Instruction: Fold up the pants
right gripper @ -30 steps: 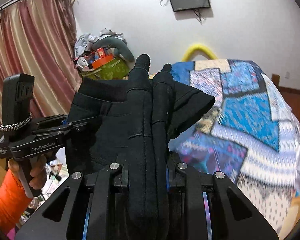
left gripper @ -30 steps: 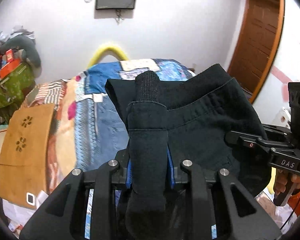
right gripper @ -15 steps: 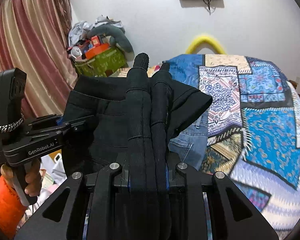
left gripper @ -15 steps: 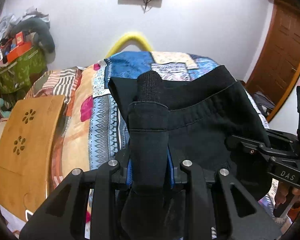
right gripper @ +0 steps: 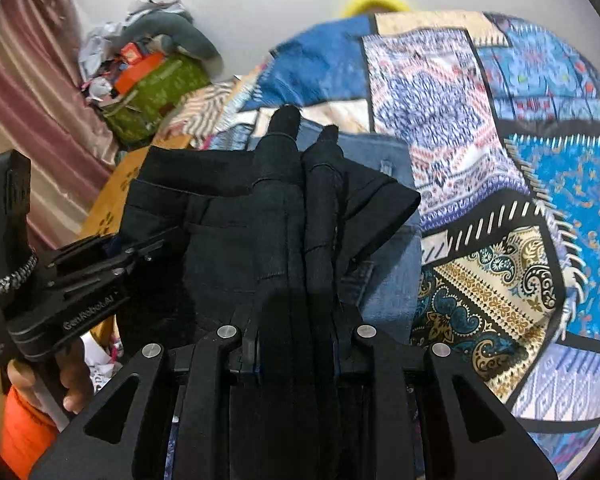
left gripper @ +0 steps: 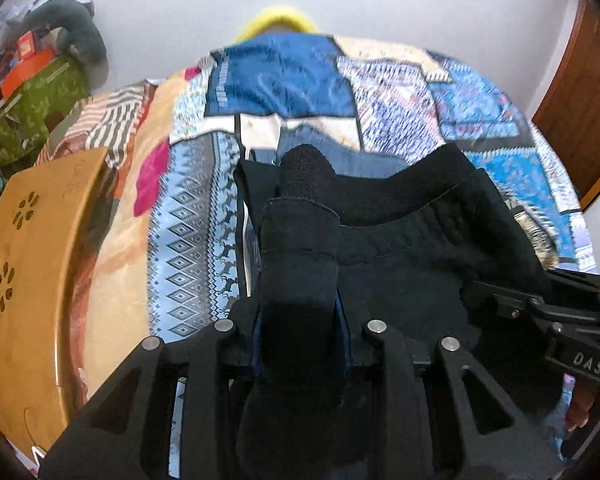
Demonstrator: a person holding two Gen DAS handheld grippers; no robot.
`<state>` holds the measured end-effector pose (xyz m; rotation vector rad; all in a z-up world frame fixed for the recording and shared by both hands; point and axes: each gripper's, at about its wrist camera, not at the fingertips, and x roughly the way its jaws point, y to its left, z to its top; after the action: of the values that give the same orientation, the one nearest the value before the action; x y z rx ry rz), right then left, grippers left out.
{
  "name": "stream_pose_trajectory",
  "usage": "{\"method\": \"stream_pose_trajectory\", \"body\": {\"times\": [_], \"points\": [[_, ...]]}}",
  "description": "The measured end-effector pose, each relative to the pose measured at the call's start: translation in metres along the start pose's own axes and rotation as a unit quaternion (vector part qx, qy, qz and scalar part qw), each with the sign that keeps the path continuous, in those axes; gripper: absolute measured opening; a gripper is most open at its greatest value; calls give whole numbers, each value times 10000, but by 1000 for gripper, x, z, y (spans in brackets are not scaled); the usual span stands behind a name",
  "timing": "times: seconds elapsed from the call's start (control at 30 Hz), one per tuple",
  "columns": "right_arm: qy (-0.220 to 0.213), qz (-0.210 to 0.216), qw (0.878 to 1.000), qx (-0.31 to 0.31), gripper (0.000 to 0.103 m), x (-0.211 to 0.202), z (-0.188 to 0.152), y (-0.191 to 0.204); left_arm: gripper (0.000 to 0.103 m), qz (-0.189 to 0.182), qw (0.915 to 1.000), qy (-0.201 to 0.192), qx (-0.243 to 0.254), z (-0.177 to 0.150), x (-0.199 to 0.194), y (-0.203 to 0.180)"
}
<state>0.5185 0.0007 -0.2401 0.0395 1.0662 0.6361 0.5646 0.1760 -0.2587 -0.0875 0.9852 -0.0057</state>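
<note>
left wrist view: both grippers clamp black pants, now lower over bedspread.

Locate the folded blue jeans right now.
The blue jeans lie on the patchwork bedspread, directly behind and below the black pants; the right wrist view shows them beyond the right gripper.

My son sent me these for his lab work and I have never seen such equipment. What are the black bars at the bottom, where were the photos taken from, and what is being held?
No robot here: a person holds a handheld black gripper in each hand, and a fisheye camera on each looks along its fingers. One picture is from the left gripper, one from the right gripper. Each also shows the other gripper off to the side. Both are shut on the black cloth pants, held up over a bed with a blue patchwork quilt. Folded blue jeans lie on the quilt, and a tan wooden board sits at the left.
</note>
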Motion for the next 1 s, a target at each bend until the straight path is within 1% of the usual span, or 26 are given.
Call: {"method": "stream_pose_trajectory", "body": {"times": [0.07, 0.13, 0.17, 0.23, 0.3, 0.37, 0.47, 0.5, 0.6, 0.63, 0.7, 0.8, 0.83, 0.87, 0.9, 0.93, 0.97, 1.0], "points": [[104, -170, 9998, -31, 25, 5, -2, 0, 33, 98, 9998, 153, -11, -1, 10, 0], [197, -361, 9991, -36, 27, 6, -8, -3, 37, 216, 9993, 298, -15, -4, 14, 0], [191, -392, 9990, -17, 31, 4, -10, -6, 39, 266, 9992, 310, -8, -7, 14, 1], [130, -399, 9991, 31, 31, -6, -18, -10, 47, 283, 9992, 265, 12, -13, 7, 2], [57, -465, 9989, 43, 31, -21, -24, -13, 48, 381, 9991, 201, -6, -19, -8, 5], [-31, -450, 9990, 61, 31, -33, -26, -15, 48, 365, 9991, 186, -62, -22, -22, 7], [-316, -431, 9986, 2, 31, -62, -30, -11, 48, 390, 9992, 17, -122, -28, -56, 10], [-458, -428, 9980, -49, 31, -78, -33, -7, 48, 411, 9991, -65, -112, -29, -68, 10], [-871, -391, 9952, -197, 31, -120, -38, 8, 48, 346, 9982, -488, -88, -37, -127, 3], [-1060, -395, 9932, -264, 31, -137, -40, 15, 48, 327, 9977, -588, -75, -38, -140, 1], [-1428, -361, 9883, -401, 31, -173, -48, 32, 48, 330, 9946, -977, 67, -45, -187, -10], [-1907, -314, 9793, -608, 31, -222, -62, 57, 48, 341, 9886, -1451, 205, -56, -243, -25], [-2090, -284, 9751, -690, 31, -241, -70, 67, 48, 300, 9853, -1663, 260, -64, -271, -32], [-2273, -259, 9704, -776, 31, -260, -79, 77, 48, 295, 9827, -1801, 302, -69, -287, -37], [-2424, -251, 9662, -842, 31, -274, -86, 85, 48, 327, 9782, -2017, 380, -78, -311, -45], [-2572, -249, 9618, -899, 31, -287, -92, 93, 48, 351, 9752, -2144, 422, -83, -324, -50], [-2722, -239, 9572, -955, 31, -300, -100, 101, 48, 334, 9695, -2372, 513, -95, -350, -59], [-2915, -214, 9508, -1031, 31, -319, -111, 112, 48, 279, 9666, -2473, 609, -103, -368, -66]]}}
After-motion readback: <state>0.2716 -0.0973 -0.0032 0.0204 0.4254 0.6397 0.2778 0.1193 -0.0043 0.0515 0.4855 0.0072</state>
